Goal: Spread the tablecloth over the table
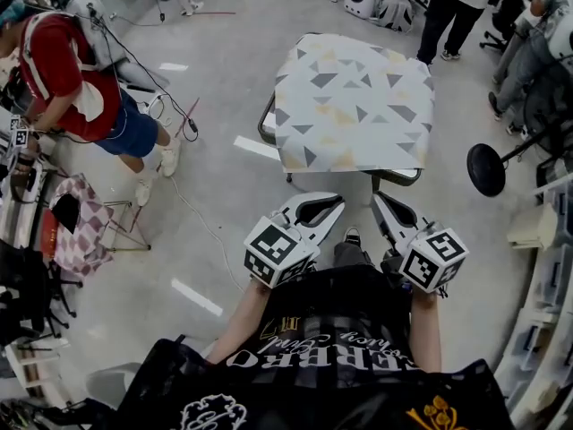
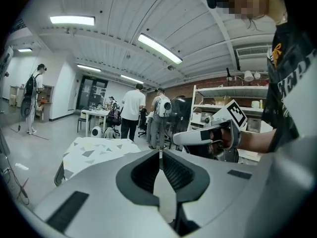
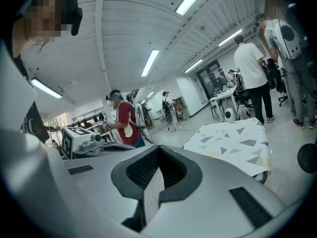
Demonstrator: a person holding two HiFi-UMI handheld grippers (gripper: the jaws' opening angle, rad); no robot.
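Observation:
A white tablecloth [image 1: 354, 101] with grey and yellow triangles lies spread flat over the small table [image 1: 266, 125], its edges hanging over the sides. It also shows in the left gripper view as the tablecloth [image 2: 96, 150] and in the right gripper view as the tablecloth [image 3: 237, 143]. Both grippers are held close to my body, a step back from the table's near edge. My left gripper [image 1: 333, 204] is shut with nothing between its jaws [image 2: 160, 152]. My right gripper [image 1: 380, 201] is likewise shut and empty [image 3: 158, 148].
A person in a red shirt [image 1: 67, 79] stands at the left among cables on the floor. Other people [image 1: 457, 7] stand behind the table. A black round base [image 1: 486, 168] and shelving [image 1: 546, 267] are at the right. A checked folding seat [image 1: 81, 222] is at the left.

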